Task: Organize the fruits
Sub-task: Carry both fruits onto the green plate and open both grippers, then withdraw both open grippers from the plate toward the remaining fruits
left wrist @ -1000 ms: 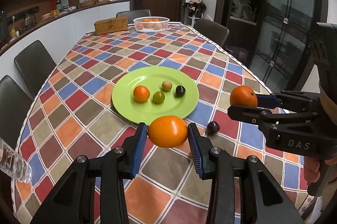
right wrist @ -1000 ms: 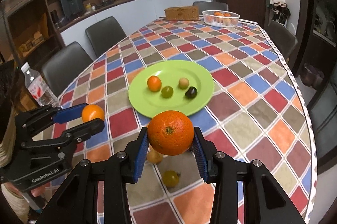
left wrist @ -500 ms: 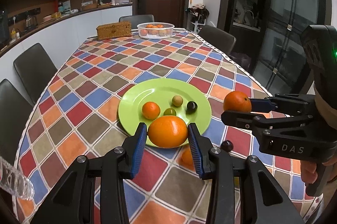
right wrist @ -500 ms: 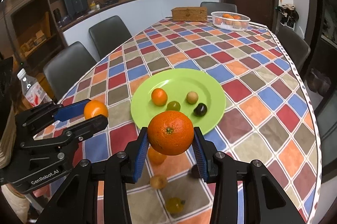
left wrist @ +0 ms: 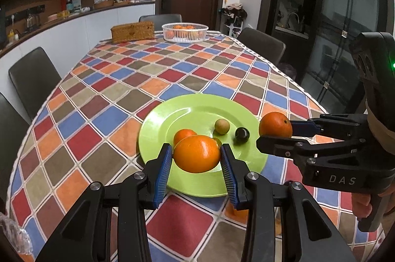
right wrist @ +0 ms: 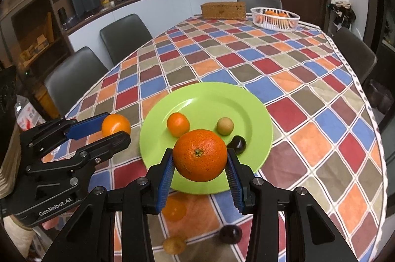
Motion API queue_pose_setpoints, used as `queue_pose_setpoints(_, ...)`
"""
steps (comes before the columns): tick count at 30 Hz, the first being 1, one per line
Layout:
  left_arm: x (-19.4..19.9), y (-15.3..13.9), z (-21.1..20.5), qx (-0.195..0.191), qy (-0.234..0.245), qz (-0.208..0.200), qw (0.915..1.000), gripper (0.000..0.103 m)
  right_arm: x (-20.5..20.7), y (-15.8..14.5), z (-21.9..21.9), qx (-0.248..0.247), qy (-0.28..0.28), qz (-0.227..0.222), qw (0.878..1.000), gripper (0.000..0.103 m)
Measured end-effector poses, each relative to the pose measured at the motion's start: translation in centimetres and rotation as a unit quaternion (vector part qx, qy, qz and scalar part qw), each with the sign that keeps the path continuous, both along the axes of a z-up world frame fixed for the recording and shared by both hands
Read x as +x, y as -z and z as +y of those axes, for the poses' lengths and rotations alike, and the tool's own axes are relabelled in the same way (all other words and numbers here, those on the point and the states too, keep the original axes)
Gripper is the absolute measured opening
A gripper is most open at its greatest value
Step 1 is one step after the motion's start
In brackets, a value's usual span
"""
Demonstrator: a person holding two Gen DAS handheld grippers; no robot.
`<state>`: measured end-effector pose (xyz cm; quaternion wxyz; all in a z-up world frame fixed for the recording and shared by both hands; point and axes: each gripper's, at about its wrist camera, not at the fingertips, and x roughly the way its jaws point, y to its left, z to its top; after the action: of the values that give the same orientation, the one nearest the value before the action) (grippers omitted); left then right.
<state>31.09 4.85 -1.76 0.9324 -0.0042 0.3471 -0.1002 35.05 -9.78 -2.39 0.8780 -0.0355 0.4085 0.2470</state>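
Your left tool point(left wrist: 196, 158) clamps a mandarin point(left wrist: 196, 154) and your right tool point(right wrist: 199, 160) an orange point(right wrist: 200, 155), both above the green plate's point(right wrist: 249, 111) 6 o'clock rim.

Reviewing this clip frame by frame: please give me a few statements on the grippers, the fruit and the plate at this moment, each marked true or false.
1. Each gripper holds an orange. True: the left gripper clamps the smooth orange, the right gripper the rough orange.
2. The green plate is empty. False: it holds a small orange, a tan fruit and a dark fruit, at least.
3. All remaining fruit is on the plate. False: a dark fruit on the cloth and others lie off it.
4. The white basket holds oranges. True.
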Motion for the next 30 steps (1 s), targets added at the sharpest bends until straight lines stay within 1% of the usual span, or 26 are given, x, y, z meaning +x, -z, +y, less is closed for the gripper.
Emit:
queue_pose_setpoints(5, 1.5, 1.6, 0.3, -0.019, 0.006, 0.028, 0.9994, 0.039, 1.4, 1.5, 0.3, -0.002, 0.004, 0.015, 1.0, 0.042)
queue_pose_setpoints(13, 3.3, 3.3, 0.3, -0.03, 0.012, 0.058, 0.9978, 0.039, 2.8, 3.0, 0.7, -0.016, 0.002, 0.031, 0.999, 0.042)
queue_pose_setpoints(17, 3.4, 3.4, 0.1, -0.018, 0.011, 0.057, 0.9981, 0.041, 3.0, 3.3, 0.7, -0.018, 0.003, 0.034, 0.999, 0.042)
queue_pose_setpoints(19, 3.4, 3.3, 0.1, -0.019, 0.011, 0.057, 0.9982, 0.048, 3.2, 3.5, 0.7, -0.019, 0.005, 0.035, 0.999, 0.042)
queue_pose_setpoints(20, 3.3, 3.2, 0.1, -0.019, 0.01, 0.055, 0.9982, 0.048, 3.2, 3.6, 0.7, -0.021, 0.006, 0.035, 0.999, 0.042)
queue_pose_setpoints(22, 3.3, 3.1, 0.3, -0.017, 0.006, 0.055, 0.9983, 0.049, 3.4, 3.7, 0.6, -0.026, 0.01, 0.037, 0.999, 0.045)
queue_pose_setpoints(23, 3.2, 2.9, 0.4, -0.016, 0.002, 0.055, 0.9984, 0.049, 3.4, 3.7, 0.6, -0.026, 0.013, 0.037, 0.999, 0.049)
queue_pose_setpoints(24, 3.1, 2.9, 0.5, -0.015, -0.001, 0.055, 0.9984, 0.049, 3.3, 3.6, 0.4, -0.023, 0.016, 0.034, 0.999, 0.05)
queue_pose_setpoints(29, 1.7, 1.8, 0.5, -0.003, -0.009, 0.042, 0.9991, 0.051, 2.5, 2.9, 0.2, -0.026, 0.018, 0.023, 0.999, 0.05)
queue_pose_setpoints(30, 1.4, 1.6, 0.5, -0.003, -0.008, 0.039, 0.9992, 0.052, 2.2, 2.6, 0.1, -0.027, 0.02, 0.019, 0.999, 0.05)
